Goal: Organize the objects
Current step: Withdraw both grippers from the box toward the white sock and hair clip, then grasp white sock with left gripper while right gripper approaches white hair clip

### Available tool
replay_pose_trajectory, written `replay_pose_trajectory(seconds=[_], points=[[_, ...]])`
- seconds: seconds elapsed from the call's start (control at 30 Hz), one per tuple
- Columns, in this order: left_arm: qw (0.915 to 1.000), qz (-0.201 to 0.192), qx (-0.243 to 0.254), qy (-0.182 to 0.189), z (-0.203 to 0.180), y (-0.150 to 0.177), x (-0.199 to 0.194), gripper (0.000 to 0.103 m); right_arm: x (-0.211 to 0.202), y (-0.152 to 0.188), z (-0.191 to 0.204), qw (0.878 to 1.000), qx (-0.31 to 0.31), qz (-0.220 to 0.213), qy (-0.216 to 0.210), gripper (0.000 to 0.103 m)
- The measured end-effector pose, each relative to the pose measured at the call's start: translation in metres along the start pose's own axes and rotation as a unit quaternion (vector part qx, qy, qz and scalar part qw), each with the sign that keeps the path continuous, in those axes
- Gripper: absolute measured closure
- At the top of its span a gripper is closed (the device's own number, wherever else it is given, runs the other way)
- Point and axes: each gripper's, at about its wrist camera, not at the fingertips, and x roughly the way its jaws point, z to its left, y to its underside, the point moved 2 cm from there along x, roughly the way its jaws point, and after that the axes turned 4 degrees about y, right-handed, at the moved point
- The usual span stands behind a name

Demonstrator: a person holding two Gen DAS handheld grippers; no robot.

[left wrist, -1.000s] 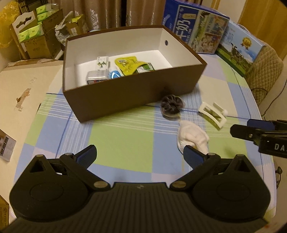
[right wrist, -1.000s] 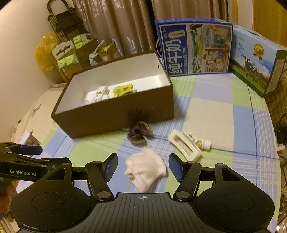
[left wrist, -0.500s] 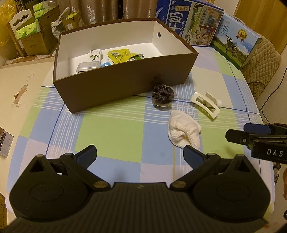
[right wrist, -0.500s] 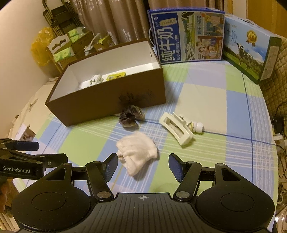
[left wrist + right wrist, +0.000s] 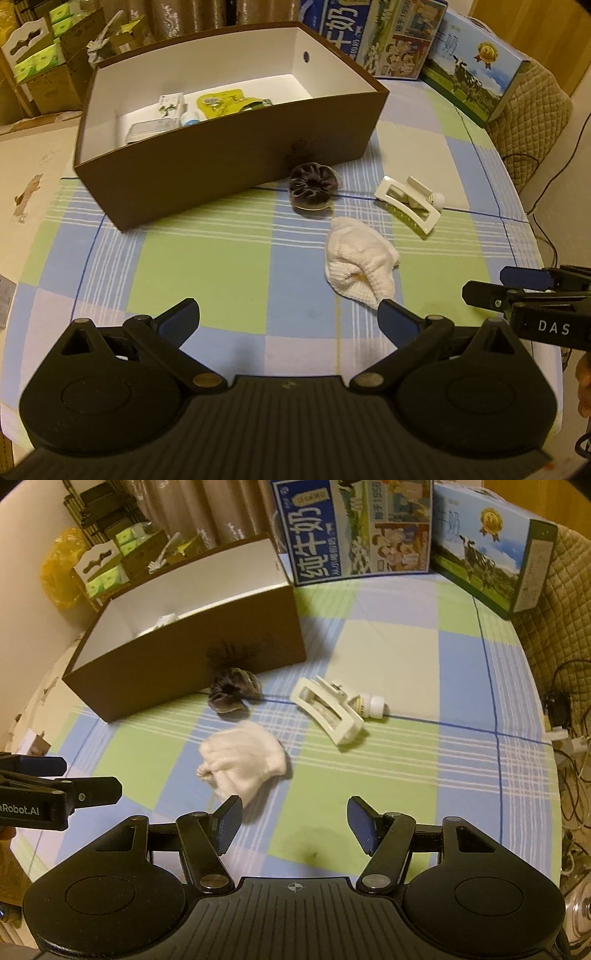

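The small bottle [image 5: 370,704] ahead of the right hand-held gripper lies half hidden behind the hair clip [image 5: 327,710]. The brown box's [image 5: 184,653] near wall hides most of its contents.

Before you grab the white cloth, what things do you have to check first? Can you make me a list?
1. Right tool open: ok, its fingers stand wide apart with nothing between them.
2. Left tool out of the way: ok, it is open and holds nothing.
3. White cloth free to lift: ok, nothing lies on it, and it sits apart from the dark scrunchie and the white hair clip.
4. Cloth lined up with the right tool: not ok, it lies toward the left finger, not centred.
5. Room in the brown box: ok, its right part looks bare.
6. What is under the cloth: cannot tell.
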Motion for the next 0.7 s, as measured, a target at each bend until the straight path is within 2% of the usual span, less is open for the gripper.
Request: replay_pose_trajectory(seconds=[0.7], points=[[0.9981,0.029,0.045,0.03,-0.023,-0.02,0.05,0.003,0.018,-0.006,-0.039,0.998,0.052,0.024,0.034,0.043]])
